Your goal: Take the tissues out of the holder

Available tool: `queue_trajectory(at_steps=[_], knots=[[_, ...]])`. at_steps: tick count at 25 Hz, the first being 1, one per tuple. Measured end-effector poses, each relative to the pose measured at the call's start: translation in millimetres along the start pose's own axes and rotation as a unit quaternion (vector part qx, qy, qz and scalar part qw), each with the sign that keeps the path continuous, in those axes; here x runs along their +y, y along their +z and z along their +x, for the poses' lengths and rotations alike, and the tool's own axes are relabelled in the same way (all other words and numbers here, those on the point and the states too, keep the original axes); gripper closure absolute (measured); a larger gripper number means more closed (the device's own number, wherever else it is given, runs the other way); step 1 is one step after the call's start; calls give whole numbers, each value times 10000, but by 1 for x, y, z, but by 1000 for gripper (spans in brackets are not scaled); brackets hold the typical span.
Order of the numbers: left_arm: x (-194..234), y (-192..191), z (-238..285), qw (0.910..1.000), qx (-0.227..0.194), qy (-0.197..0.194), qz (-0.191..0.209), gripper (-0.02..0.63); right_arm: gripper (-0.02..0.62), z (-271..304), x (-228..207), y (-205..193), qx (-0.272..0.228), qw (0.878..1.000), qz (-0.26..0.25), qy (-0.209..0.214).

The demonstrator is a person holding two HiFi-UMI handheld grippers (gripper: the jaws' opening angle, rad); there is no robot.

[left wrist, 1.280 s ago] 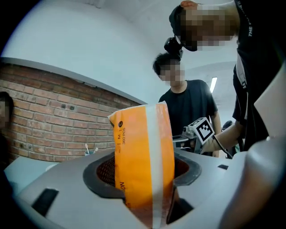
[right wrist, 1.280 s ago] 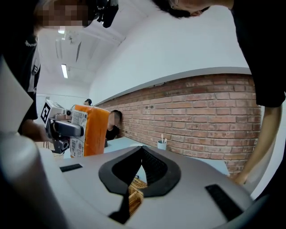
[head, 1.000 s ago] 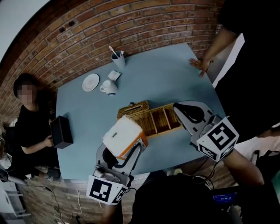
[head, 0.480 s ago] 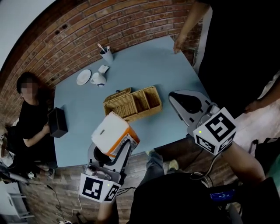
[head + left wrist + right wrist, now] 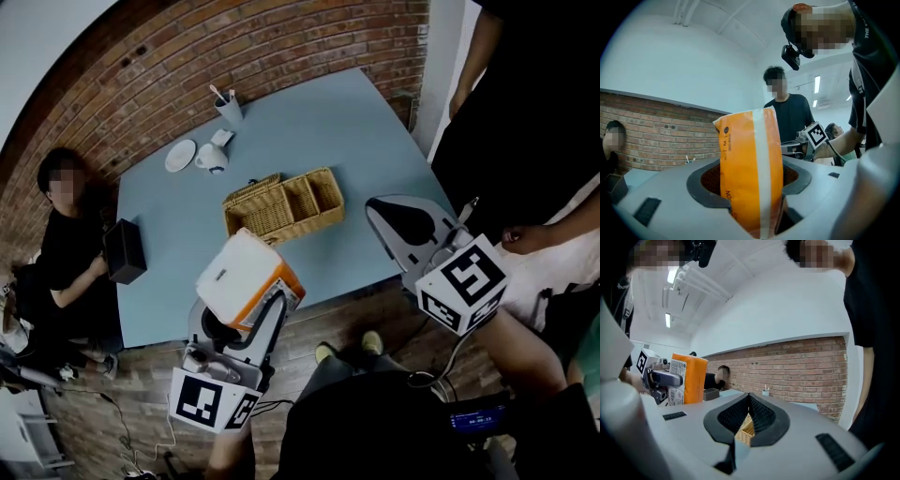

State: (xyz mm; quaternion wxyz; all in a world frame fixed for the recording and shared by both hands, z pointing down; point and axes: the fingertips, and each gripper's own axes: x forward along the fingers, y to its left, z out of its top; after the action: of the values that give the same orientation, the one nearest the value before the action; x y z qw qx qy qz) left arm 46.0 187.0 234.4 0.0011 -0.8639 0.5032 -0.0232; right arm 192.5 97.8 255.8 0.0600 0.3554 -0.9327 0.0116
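Gripping the orange tissue pack (image 5: 750, 173) — print seemingly reads "300 PCS".

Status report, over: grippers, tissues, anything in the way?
Left gripper shut on orange tissue pack, held clear of wicker holder. Right gripper shut, empty. Holder on blue table; nothing touching the pack.

Blue table (image 5: 319, 122) fills the centre. Wicker holder (image 5: 281, 204) sits mid-table, compartments open on top. Left gripper (image 5: 251, 309) at 7 o'clock of the holder, clamped on an orange-white tissue pack (image 5: 246, 284), off the table's near edge. Right gripper (image 5: 380, 211) at 4 o'clock of the holder. Cup (image 5: 228, 108), mug (image 5: 211, 159) and saucer (image 5: 180, 156) at 11 o'clock. Seated person holds a black box (image 5: 124, 251) at 9 o'clock.
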Motion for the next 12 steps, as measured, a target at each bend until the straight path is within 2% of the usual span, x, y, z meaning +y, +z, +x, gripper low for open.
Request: queue_trajectory(at_steps=[12], knots=[[30, 9, -29, 9998, -212, -38, 47, 322, 598, 15, 34, 15, -7, 9998, -124, -126]])
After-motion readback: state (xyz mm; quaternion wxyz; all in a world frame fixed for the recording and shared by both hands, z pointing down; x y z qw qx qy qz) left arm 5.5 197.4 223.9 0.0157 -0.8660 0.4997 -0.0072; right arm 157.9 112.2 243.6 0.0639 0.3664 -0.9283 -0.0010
